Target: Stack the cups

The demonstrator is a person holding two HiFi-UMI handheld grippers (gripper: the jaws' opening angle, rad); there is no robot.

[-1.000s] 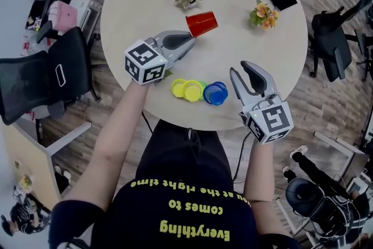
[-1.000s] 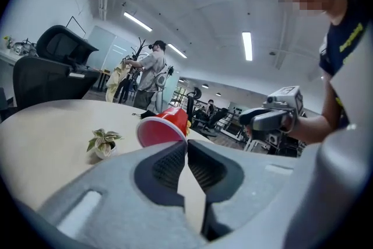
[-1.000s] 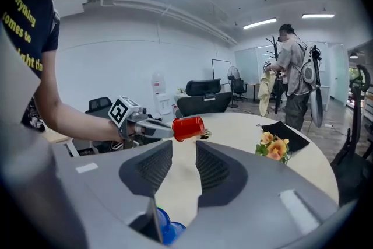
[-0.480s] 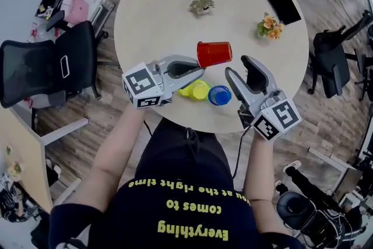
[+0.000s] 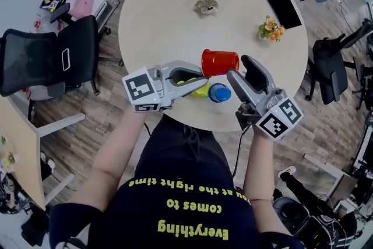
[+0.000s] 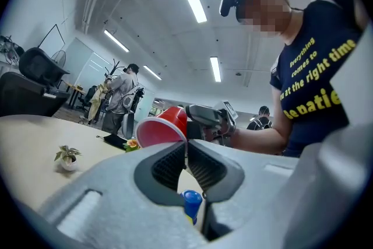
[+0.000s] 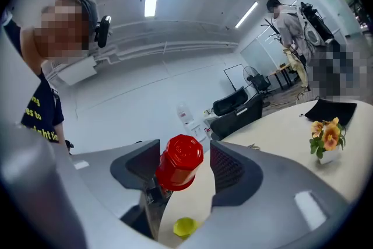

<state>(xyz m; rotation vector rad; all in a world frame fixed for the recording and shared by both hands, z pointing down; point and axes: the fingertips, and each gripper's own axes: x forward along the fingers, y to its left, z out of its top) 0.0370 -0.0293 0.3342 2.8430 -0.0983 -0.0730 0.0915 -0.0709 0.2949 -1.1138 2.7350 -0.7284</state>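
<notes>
Currently, left hand-held gripper (image 5: pixel 201 71): clamped shut on the rim of the red cup (image 5: pixel 220 62).
Red cup: held sideways above the worktop (image 5: pixel 169 14), over yellow cup (image 5: pixel 200 89) and blue cup (image 5: pixel 219 92).
Right hand-held gripper (image 5: pixel 240 67): jaws just opened; red cup's base framed between, ungripped.

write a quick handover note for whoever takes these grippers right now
Left gripper: shut on the rim of the red cup, held sideways above the table.
Right gripper: open, jaws have just been opening; the red cup's base sits between them, not touched.
Yellow cup and blue cup: side by side near the table's front edge.
Done: red cup lifted.
Left: stack all three; none stacked yet.
</notes>
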